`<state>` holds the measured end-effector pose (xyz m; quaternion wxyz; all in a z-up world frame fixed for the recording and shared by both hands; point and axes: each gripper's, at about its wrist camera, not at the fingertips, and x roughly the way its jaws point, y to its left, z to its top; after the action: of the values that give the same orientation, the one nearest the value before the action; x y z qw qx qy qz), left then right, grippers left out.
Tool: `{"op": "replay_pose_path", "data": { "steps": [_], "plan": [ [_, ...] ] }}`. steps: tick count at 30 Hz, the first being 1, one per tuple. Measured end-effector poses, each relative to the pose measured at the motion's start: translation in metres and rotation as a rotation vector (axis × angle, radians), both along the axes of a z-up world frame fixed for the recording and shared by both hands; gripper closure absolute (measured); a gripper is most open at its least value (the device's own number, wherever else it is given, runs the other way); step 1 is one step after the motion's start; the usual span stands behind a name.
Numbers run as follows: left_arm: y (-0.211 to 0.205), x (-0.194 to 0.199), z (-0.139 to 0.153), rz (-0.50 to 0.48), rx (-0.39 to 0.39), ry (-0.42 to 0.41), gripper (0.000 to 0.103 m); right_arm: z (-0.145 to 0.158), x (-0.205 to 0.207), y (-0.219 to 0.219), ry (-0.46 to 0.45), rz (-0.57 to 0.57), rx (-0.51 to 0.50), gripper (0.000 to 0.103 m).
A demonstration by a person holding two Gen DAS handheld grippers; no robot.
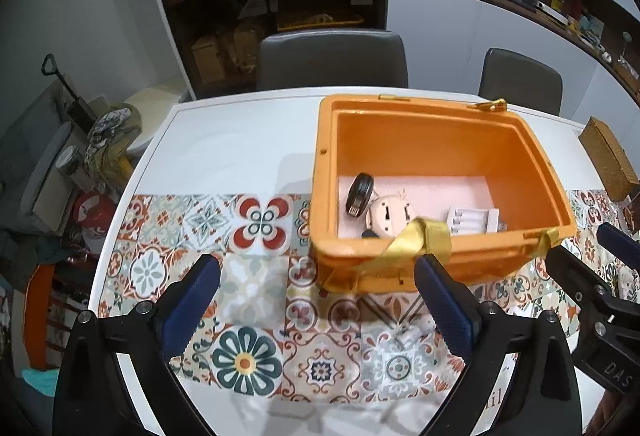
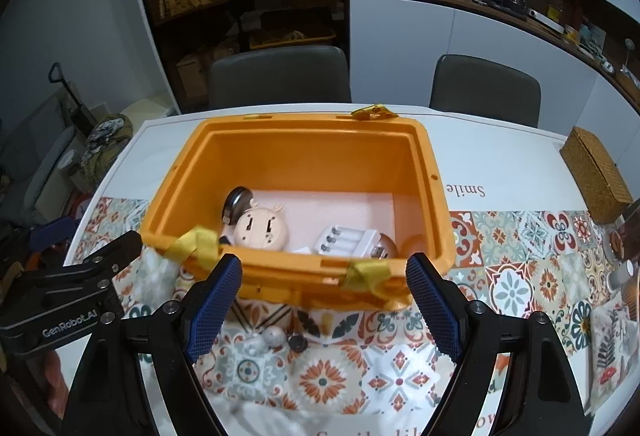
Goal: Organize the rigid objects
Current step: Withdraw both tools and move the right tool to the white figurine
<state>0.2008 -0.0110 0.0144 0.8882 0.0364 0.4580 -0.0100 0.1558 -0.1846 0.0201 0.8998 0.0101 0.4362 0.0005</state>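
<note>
Blue-padded fingers of the right gripper (image 2: pixel 322 300) are seen spread wide and empty over small silver and black round pieces (image 2: pixel 280 338) left on the patterned tile-print tablecloth (image 2: pixel 520 276), just in front of the gripper and just short of the open orange plastic box (image 2: pixel 436 195). Inside the box, 3 things are made out on pale foam: a black oval fob (image 1: pixel 360 191), a beige round pig-faced gadget (image 2: pixel 262 230) and a white battery charger (image 2: pixel 348 240). The left gripper (image 1: pixel 318 296), likewise wide and empty, is held further left, so the right is judged nearer; the pieces' long axis cannot be told.
</note>
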Motion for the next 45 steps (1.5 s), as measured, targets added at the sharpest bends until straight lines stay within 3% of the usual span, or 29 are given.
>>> {"op": "replay_pose_path", "data": {
  "steps": [11, 21, 45],
  "plan": [
    [0.015, -0.029, -0.024, 0.082, -0.010, 0.050, 0.004, -0.016, -0.026, 0.013, 0.016, 0.071, 0.003, 0.019],
    [0.032, -0.052, -0.060, 0.165, -0.038, 0.147, 0.004, -0.043, -0.032, 0.026, 0.072, 0.142, -0.010, 0.019],
    [0.052, -0.065, -0.126, 0.286, -0.009, 0.296, 0.004, -0.118, -0.006, 0.063, 0.245, 0.356, -0.064, 0.019]
  ]
}}
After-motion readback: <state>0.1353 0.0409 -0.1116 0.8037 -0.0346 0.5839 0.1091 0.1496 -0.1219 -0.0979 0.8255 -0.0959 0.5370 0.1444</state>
